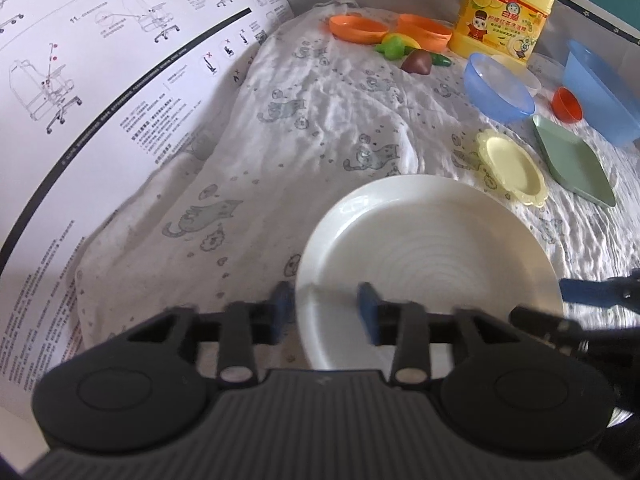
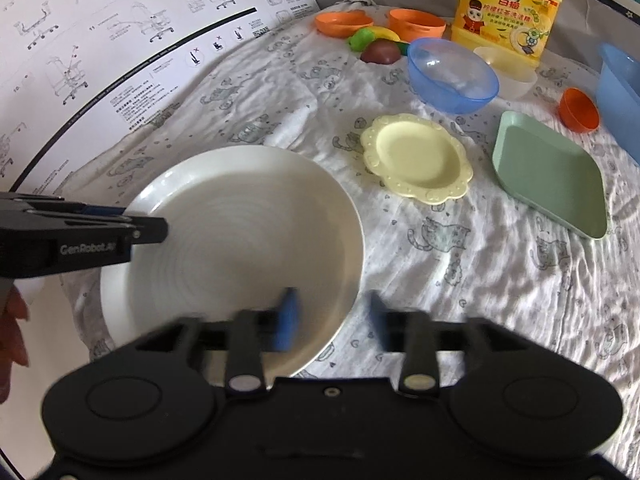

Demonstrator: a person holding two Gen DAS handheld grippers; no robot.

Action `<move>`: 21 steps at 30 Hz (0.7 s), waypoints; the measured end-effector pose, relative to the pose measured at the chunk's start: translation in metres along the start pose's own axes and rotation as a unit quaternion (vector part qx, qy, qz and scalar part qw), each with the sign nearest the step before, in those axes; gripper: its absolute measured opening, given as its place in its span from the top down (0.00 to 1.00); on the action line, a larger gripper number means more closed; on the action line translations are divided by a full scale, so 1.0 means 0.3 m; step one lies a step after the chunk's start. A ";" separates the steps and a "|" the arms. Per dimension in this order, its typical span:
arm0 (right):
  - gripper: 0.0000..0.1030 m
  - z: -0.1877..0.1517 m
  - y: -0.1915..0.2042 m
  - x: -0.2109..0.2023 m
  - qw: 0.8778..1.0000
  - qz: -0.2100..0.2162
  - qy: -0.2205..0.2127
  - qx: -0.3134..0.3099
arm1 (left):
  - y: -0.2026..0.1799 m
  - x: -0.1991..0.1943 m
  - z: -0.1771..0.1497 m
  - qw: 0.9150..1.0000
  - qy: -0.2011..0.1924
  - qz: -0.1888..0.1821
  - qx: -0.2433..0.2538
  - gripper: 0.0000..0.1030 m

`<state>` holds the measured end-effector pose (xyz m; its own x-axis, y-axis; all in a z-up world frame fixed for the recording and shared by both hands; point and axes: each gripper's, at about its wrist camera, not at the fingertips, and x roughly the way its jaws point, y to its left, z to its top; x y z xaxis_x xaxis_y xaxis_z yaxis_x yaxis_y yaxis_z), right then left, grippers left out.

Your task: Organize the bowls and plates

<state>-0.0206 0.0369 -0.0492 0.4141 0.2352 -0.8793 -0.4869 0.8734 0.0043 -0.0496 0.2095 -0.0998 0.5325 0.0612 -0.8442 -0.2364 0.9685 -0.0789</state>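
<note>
Black housing of each claw fills the lower edge of both wrist views. Left claw (image 1: 326, 312): jaws parted, blue pads on either side of the left rim of the white plate (image 1: 432, 264), not pressing on it. Right claw (image 2: 334, 318): jaws likewise parted, one pad over the plate's right rim, the other over the cloth (image 2: 460, 280) just beside it; neither pad grips. White plate: large, round, with faint concentric rings, lying flat on the cat-printed cloth at lower centre of each frame. In the right wrist view the left claw enters from the left edge over the plate, with part of a hand (image 2: 12, 336) below it.

Right of the plate, apart from it: a pale yellow scalloped plate (image 2: 416, 158), then a green square tray (image 2: 552, 172). Farther up: a clear blue bowl (image 2: 452, 74), a white bowl (image 2: 512, 72) just behind it, a small orange cup (image 2: 578, 110) on its side, and a blue tub (image 2: 620, 92) at the right edge. Top of frame: yellow detergent bottle (image 2: 508, 8), two orange dishes (image 2: 344, 24), toy fruit (image 2: 376, 46). Upper left: printed instruction sheet (image 2: 100, 60).
</note>
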 end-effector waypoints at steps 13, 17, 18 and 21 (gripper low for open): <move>0.00 0.018 -0.058 -0.058 0.999 0.015 -0.022 0.032 | 0.015 -0.075 0.050 0.998 -0.042 0.029 -0.027 0.00; 0.00 0.021 -0.118 -0.084 0.998 0.014 -0.035 0.054 | -0.019 -0.091 0.088 0.998 -0.050 0.031 -0.017 0.00; 0.00 0.021 -0.136 -0.090 0.997 0.011 -0.039 0.061 | -0.032 -0.094 0.097 0.998 -0.052 0.031 -0.011 0.00; 0.00 0.025 -0.206 -0.106 0.995 0.007 -0.047 0.089 | -0.088 -0.102 0.129 0.998 -0.060 0.026 0.007 0.00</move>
<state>0.0023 -0.0214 -0.0179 0.4820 0.2793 -0.8304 -0.3529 0.9294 0.1077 -0.0282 0.1915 -0.0515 0.6141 0.1393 -0.7768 -0.2555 0.9664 -0.0287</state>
